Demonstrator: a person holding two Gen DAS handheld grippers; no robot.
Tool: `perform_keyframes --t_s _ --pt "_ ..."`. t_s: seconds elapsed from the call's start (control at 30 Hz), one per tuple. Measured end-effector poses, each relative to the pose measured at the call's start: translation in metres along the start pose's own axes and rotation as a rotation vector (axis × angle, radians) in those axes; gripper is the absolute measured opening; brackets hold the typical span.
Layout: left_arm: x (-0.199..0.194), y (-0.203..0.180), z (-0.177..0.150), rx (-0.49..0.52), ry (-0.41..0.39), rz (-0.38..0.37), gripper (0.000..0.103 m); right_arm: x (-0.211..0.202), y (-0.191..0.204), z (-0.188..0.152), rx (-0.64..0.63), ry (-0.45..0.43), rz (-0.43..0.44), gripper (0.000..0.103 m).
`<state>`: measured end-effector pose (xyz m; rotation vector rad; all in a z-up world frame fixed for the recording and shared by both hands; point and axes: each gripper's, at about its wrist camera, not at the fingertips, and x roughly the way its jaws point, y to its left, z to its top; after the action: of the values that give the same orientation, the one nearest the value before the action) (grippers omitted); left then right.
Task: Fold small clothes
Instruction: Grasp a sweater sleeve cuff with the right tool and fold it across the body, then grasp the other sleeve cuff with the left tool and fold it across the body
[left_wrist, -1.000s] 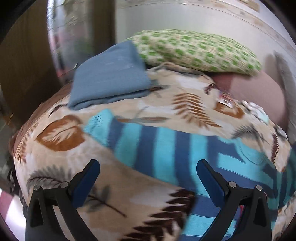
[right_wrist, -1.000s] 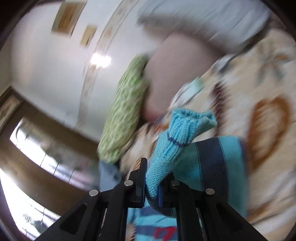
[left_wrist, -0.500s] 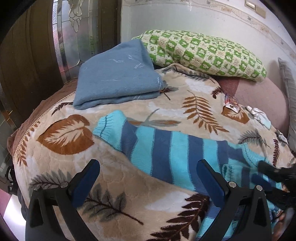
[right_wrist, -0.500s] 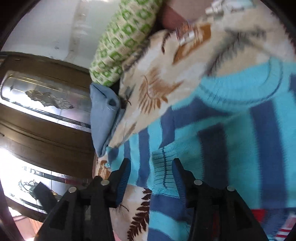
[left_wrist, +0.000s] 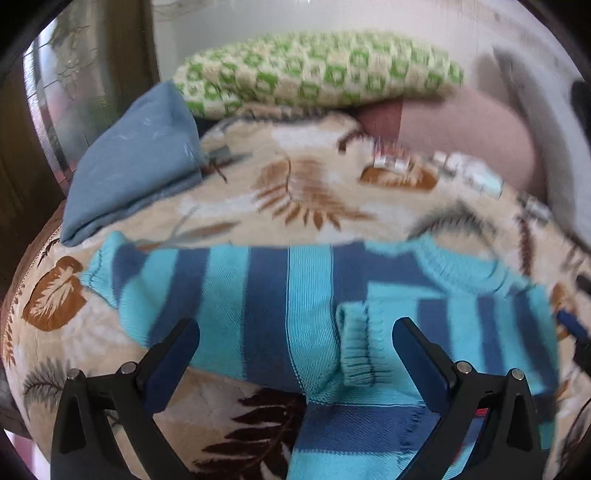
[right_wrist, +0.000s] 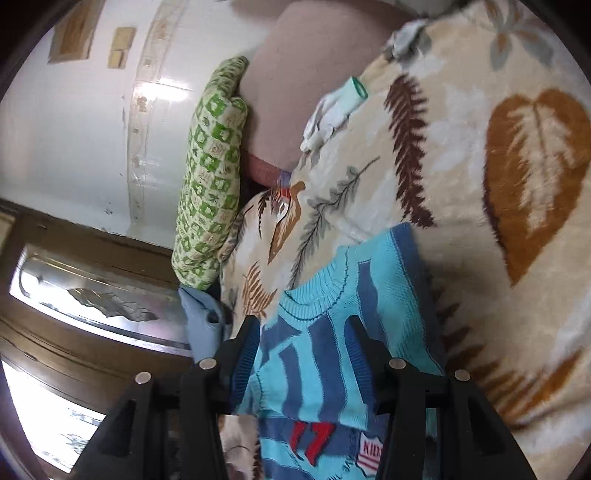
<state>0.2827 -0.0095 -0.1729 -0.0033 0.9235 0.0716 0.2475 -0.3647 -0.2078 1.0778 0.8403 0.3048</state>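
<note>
On the leaf-print blanket (left_wrist: 317, 192), striped sweater (left_wrist: 266, 314), sleeve now released; right tongs (right_wrist: 303, 354) and left tongs (left_wrist: 295, 354) spread, empty.

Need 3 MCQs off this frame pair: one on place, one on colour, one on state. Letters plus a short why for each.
1. Where does the folded blue blanket lie?
A. On the sweater
B. Beside the green-patterned pillow, beyond the sweater
C. On the floor

2. What colours are the sweater stripes?
A. Red and white
B. Green and cream
C. Turquoise and dark blue

3. How do the right tongs stand?
A. Apart, gripping nothing
B. Clamped on a sleeve
C. Clamped on the pillow

Answers:
1 B: in the left wrist view it sits at the far left of the leaf-print bedspread, against the pillow.
2 C: both views show turquoise and dark blue bands.
3 A: the right wrist view shows the fingers spread, the sweater lying flat beneath them.
</note>
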Motion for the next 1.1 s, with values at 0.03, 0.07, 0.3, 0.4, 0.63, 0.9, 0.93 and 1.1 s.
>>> perform_keyframes --t_s 0.03,0.07,0.3,0.4,0.63,0.9,0.93,1.1 --pt "0.009 -0.003 -0.001 0.015 0.033 0.019 0.103 0.005 -0.002 0.002 0.007 0.008 0.000 0.051" --pt "0.018 -0.004 -0.004 0.029 0.073 0.042 0.103 0.014 -0.007 0.006 0.024 0.021 -0.024 0.051" --pt "0.017 0.012 -0.002 -0.014 0.094 -0.018 0.103 0.021 -0.027 0.017 0.068 0.010 -0.188 0.036" --pt "-0.004 0.049 -0.003 -0.115 0.070 -0.030 0.103 0.019 0.004 -0.002 -0.055 -0.004 -0.191 0.036" --pt "-0.037 0.155 -0.013 -0.346 -0.027 0.151 0.103 0.042 0.009 -0.058 -0.174 0.125 -0.268 0.058" --pt "-0.036 0.245 -0.033 -0.594 -0.005 0.084 0.103 -0.020 0.060 -0.084 -0.264 0.069 -0.175 0.058" --pt "-0.032 0.248 -0.033 -0.619 -0.003 0.063 0.103 -0.023 0.063 -0.087 -0.272 0.061 -0.171 0.058" --pt "-0.005 0.241 -0.026 -0.685 0.042 -0.123 0.103 -0.027 0.065 -0.095 -0.315 0.060 -0.178 0.058"
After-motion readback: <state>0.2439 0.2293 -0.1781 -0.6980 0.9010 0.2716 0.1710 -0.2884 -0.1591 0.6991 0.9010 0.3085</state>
